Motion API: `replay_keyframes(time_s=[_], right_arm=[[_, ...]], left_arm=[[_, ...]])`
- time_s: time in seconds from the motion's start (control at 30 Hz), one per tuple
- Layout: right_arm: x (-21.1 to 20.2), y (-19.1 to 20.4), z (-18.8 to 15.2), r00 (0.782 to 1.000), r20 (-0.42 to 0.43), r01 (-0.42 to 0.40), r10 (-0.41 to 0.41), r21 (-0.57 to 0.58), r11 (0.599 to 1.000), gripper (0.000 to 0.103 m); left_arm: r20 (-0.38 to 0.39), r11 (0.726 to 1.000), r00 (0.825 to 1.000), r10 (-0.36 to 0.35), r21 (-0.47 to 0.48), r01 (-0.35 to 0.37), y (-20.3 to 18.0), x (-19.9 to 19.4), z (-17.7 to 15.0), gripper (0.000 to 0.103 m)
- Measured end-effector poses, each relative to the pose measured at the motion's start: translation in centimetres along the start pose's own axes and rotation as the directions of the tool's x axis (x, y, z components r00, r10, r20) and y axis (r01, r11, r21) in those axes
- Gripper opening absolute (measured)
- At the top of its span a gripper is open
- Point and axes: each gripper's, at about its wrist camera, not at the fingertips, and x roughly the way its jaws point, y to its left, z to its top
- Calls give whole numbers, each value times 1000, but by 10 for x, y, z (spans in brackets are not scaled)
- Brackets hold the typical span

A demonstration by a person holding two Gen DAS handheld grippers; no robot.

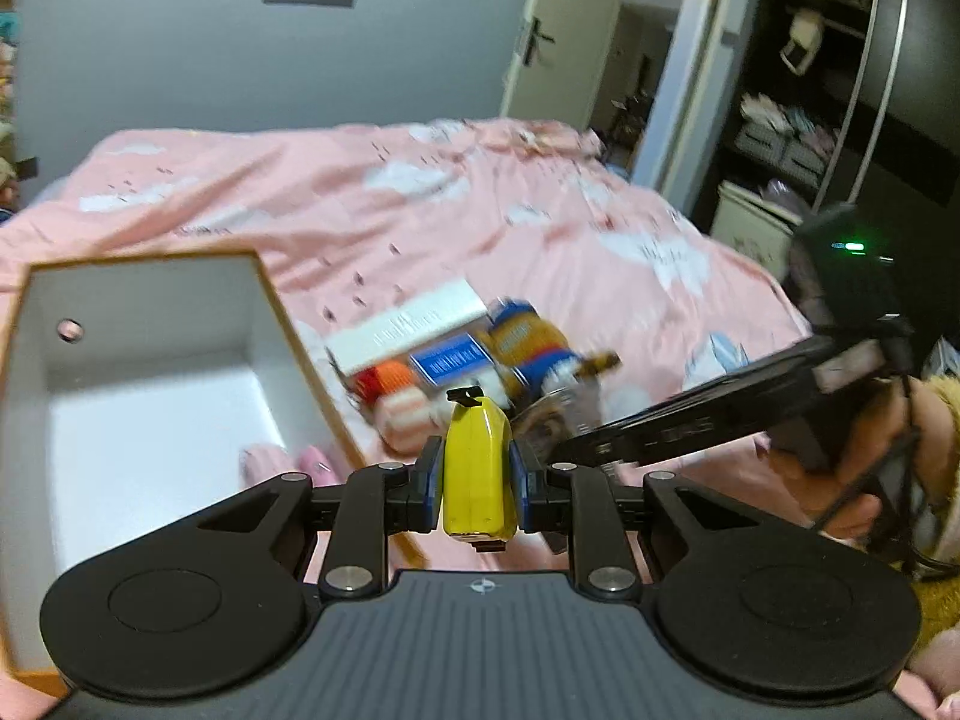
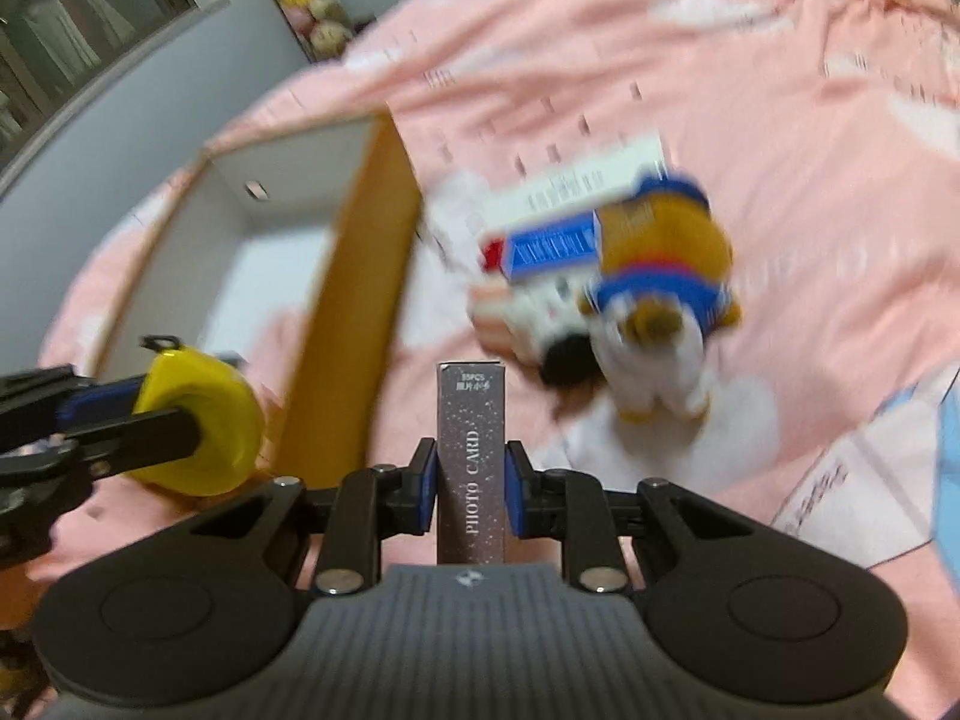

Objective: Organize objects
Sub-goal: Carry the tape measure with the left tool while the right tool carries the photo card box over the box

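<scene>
Your left hand-held gripper [image 1: 477, 489] clamps the yellow tape measure [image 1: 479, 471]; your right hand-held gripper [image 2: 469, 489] pinches the photo card box [image 2: 471, 462]. Both hang near the open box [image 1: 150, 360], so they could collide at its rim (crowded approach). Beyond lies the bed's toy pile [image 2: 630, 276]; only the left view shows the doorway [image 1: 636, 90].

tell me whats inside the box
Nothing can be seen inside the box: bare white floor and walls, one wall with a small hole. In the left wrist view the left gripper covers its near part; in the right wrist view the near wall hides some floor.
</scene>
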Motion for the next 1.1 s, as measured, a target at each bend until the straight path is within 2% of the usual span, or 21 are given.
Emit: replay_keyframes(time_s=[0.1, 0.2, 0.33, 0.57, 0.87, 1.03, 1.1], right_arm=[[-15, 17, 15, 997, 52, -56, 56, -2, 998, 24], [-16, 39, 30, 988, 69, -135, 135, -1, 991, 24], [1, 73, 50, 970, 47, -237, 237, -4, 972, 24], [58, 130, 64, 941, -33, -337, 338, 26, 941, 24], [128, 175, 55, 920, -158, -353, 358, 63, 934, 24], [145, 189, 51, 939, -200, -280, 279, 24, 960, 24], [149, 191, 49, 941, -213, -263, 263, 28, 964, 24]], left_arm=[[32, 998, 998, 45, -37, -44, 18, -17, 10, 25], [39, 992, 994, 101, -80, -98, 40, -32, 20, 25], [37, 978, 985, 168, -127, -162, 71, -46, 28, 24], [31, 934, 957, 288, -229, -273, 117, -60, 25, 24], [33, 903, 947, 319, -313, -293, 150, -63, 14, 22], [32, 905, 950, 310, -315, -285, 157, -59, 10, 22], [33, 908, 953, 302, -314, -277, 159, -57, 8, 22]])
